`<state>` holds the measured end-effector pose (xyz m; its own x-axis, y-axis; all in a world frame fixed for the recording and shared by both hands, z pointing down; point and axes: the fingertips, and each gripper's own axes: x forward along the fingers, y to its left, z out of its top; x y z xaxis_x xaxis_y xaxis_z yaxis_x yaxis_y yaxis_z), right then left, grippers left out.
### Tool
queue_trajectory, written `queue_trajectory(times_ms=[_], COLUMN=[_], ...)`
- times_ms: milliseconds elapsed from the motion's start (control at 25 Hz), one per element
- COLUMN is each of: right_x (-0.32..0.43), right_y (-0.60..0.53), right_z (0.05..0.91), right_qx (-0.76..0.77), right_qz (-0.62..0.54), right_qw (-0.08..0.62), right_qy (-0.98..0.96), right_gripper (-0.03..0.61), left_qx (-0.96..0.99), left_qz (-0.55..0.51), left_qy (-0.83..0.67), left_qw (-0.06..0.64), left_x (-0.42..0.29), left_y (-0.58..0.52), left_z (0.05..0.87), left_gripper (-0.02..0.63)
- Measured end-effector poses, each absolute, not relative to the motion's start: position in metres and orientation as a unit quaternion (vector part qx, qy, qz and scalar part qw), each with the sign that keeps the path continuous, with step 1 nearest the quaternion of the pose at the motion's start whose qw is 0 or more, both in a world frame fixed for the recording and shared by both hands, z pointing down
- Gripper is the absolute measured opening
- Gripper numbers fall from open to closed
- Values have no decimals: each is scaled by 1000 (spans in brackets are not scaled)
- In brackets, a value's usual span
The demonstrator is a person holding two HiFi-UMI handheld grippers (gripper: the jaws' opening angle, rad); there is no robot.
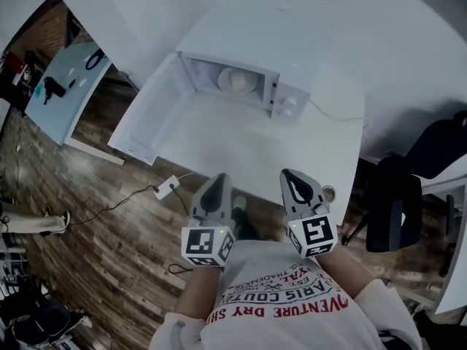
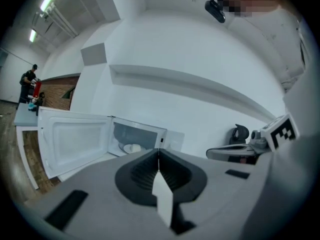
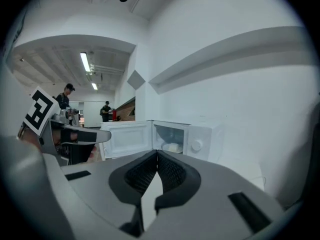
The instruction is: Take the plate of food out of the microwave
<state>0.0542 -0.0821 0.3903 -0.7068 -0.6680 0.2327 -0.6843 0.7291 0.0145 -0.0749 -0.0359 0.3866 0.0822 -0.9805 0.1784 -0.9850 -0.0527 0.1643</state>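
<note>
Facing: the microwave dead ahead at 12 o'clock, a white box on the white worktop, and I'm standing well back from it.
Door: wide open, folks! Hinged on the left side, it hangs out toward 10 o'clock, past the worktop's edge and over the wooden floor.
Plate of food: there it is, inside the open cavity, a pale mound on a pale plate resting on the cavity floor. Nothing touches it, and it is well apart from both my grippers.
Left tongs: pressed together, tips meeting, nothing between them. I hold them low at 7 o'clock, close to my chest, nose aimed at 12.
Right tongs: same story, pressed together and empty, low at 5 o'clock, nose aimed at the microwave's front.
Pair: side by side, near each other but not touching, marker cubes on the ends nearest me.
Knobs: two round ones on the control panel, at 3 o'clock of the cavity.
Power strip: small and white, down on the floor at 9 o'clock of my left gripper, a dark cable trailing off toward 8.
Chair: dark, at 3 o'clock, just beside the worktop.
Background: two people far off at 9 o'clock in the right gripper view, too small to say more.
</note>
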Motion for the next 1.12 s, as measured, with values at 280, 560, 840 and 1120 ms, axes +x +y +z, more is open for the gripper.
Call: queue_trajectory(times_ms=[280,560,840,1120], right_x=[7,-35,-48,-53], right_y=[-164,-217,-248,-279], right_z=[384,394,405,432], right_qx=[440,491,516,521], right_qz=[55,68,81,89], right_qw=[110,111,129,150], right_qy=[-890,-862,-843,-836], right_gripper=[12,12,12,12], left_qx=[774,814,826,828], left_qz=[22,41,45,18], left_qy=[-621,-564,-536,-511], left_qw=[122,132,167,228], left_x=[-130,-169,-182,-177], left_y=[-133,-204,-248,-280], left_z=[375,390,415,456], left_gripper=[8,8,8,8])
